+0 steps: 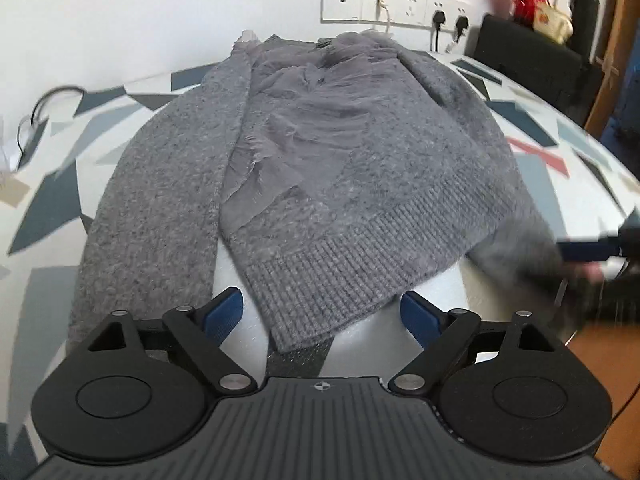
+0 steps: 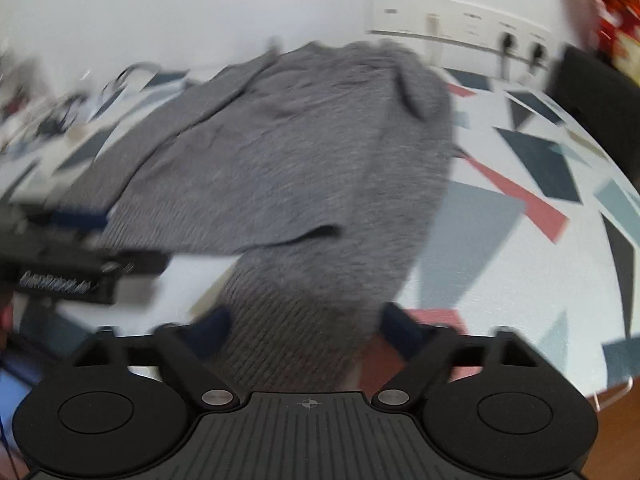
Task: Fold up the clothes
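Grey knit sweater lies spread on the patterned tablecloth, hem toward the cameras, neck toward the wall with the socket strip.

Left side: one sleeve lies straight down along the body, not yet folded across. A cable sits near the table's far-left edge, well apart from the garment.

Centre: a thin, frayed grey layer lies rumpled over the chest. The ribbed hem lies uneven, one corner hanging toward the near edge. Left gripper hovers over that corner, blue pads wide apart, nothing clamped between them.

Right side: in the right wrist view, heavily blurred, the other sleeve's ribbed end runs between the fingers of the right gripper. The jaws stand apart on either side of the cloth; whether the pads press on it cannot be told through the blur.

Judgement on progress: early. The garment is laid out but no fold is visible. Both sleeves remain to be brought in, then the body folded.
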`<action>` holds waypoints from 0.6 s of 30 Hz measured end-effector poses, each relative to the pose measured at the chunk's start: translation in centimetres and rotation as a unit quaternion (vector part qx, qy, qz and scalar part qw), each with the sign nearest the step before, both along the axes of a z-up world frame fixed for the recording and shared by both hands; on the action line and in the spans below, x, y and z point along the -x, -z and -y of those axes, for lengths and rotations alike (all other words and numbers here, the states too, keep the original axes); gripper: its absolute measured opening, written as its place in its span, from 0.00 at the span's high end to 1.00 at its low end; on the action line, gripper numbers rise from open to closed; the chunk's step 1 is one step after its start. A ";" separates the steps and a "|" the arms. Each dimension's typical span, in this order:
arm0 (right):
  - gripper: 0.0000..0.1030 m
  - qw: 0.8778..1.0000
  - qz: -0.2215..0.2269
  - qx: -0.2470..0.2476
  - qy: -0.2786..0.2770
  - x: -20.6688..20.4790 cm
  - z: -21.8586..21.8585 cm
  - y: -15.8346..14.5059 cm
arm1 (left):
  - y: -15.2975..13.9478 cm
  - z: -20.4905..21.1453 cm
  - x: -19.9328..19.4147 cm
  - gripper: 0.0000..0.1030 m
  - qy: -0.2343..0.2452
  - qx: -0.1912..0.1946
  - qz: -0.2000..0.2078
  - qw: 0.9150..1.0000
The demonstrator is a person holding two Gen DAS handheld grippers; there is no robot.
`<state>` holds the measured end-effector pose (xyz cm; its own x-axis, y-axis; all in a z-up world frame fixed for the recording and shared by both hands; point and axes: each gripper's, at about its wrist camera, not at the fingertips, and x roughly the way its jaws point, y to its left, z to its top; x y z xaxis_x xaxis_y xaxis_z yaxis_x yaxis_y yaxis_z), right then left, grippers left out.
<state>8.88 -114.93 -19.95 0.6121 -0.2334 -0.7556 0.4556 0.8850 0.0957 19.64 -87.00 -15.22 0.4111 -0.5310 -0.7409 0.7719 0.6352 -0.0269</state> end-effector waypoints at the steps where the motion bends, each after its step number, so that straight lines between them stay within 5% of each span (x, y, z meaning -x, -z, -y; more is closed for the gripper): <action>1: 0.77 1.000 -0.002 -0.006 0.013 0.2 0.7 -0.2 | 0.1 -0.2 0.0 0.15 -0.003 0.004 -0.001 1.000; 6: 0.85 0.991 0.008 -0.060 0.122 2.6 6.4 -2.1 | 0.2 -0.5 0.3 0.16 -0.005 0.010 0.001 1.000; 11: 0.85 0.958 0.147 -0.020 0.246 6.2 14.5 -9.9 | -0.1 -0.4 0.2 0.16 -0.032 0.001 -0.015 0.999; 16: 0.87 0.861 0.320 -0.055 0.392 9.8 23.5 -14.9 | -1.1 1.5 -1.3 0.15 -0.103 0.012 -0.088 0.991; 18: 0.92 0.833 0.361 -0.038 0.419 10.5 25.7 -16.1 | -1.3 2.4 -1.9 0.15 -0.123 0.011 -0.101 0.987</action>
<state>-1.57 -140.68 -3.90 0.5603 -0.7742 -0.2944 0.7093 0.2649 0.6533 21.54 -89.36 -13.94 0.3751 -0.4500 -0.8105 0.5722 0.8003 -0.1795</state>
